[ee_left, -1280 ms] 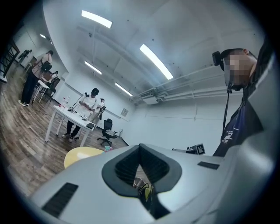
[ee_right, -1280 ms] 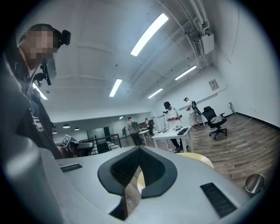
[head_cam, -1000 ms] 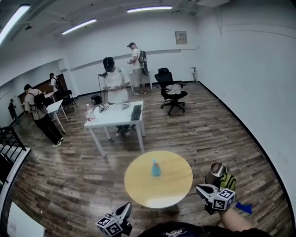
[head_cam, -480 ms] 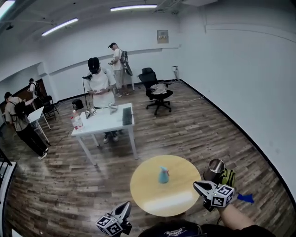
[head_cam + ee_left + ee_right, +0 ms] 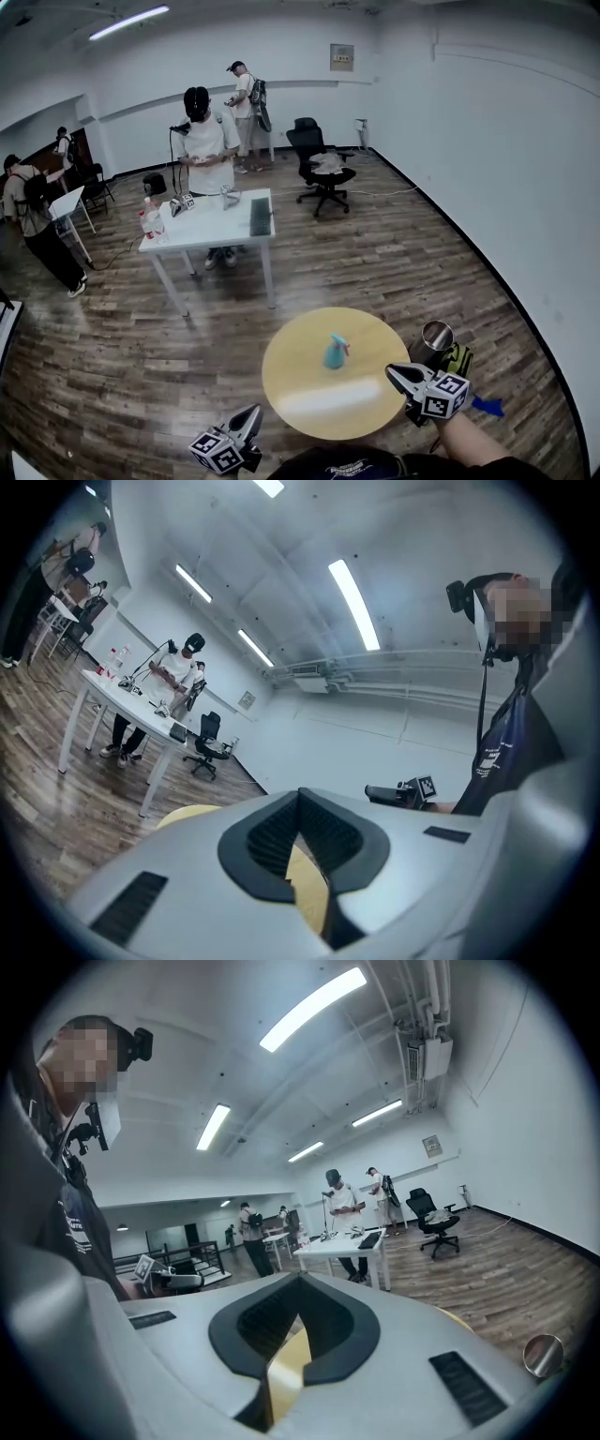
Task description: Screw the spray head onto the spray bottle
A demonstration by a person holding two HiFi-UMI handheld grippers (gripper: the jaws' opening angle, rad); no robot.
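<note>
Spray bottle [image 5: 335, 352] on table [image 5: 309, 398]; L gripper [image 5: 253, 413], R gripper [image 5: 393, 371] level, closed.

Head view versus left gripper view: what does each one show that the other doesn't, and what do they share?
Only the head view: the spray bottle standing on the round table, and a metal cup. Only the left gripper view: the left tool close up, jaws shut, empty. Both: round table, white table, office chair, right tool.

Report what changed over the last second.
The person moved, so the head view shifted: the round table and spray bottle slid slightly right, the white desk left. Nothing was grasped or released. The left gripper and right gripper stayed shut and empty.
</note>
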